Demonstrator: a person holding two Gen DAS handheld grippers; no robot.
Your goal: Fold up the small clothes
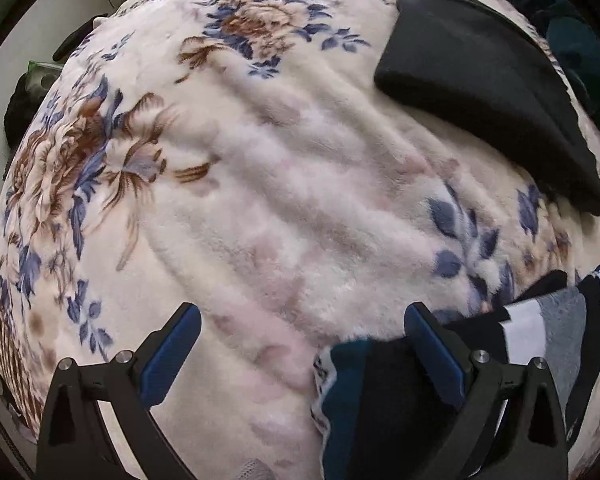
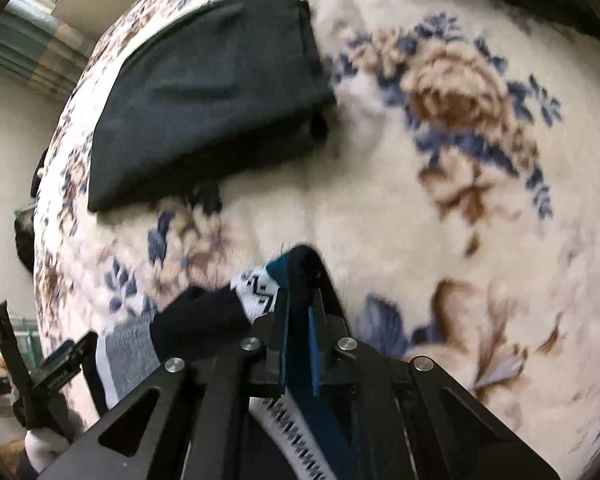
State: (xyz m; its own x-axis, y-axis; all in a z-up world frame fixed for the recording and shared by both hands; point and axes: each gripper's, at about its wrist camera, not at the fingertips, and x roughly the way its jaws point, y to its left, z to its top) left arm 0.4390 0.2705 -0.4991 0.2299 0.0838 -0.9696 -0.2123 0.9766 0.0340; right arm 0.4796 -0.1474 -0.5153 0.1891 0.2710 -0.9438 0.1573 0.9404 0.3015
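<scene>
A fluffy cream blanket point(image 1: 284, 184) with blue and brown flowers covers the bed. Off its far left edge show a pale wall point(image 2: 4, 152) and striped curtain point(image 2: 36, 48).

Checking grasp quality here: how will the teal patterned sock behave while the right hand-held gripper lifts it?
Probably floppy: the teal patterned sock bends limply out of the shut right hand-held gripper. Likely light, as a fingertip pinch holds it. Its free end may drag on the fuzzy blanket.

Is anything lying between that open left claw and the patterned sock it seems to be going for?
Nothing visible. The left gripper stands open over bare floral blanket, and the teal patterned sock already lies beside its right-hand finger. The sock's other end is clamped in the right gripper.
</scene>
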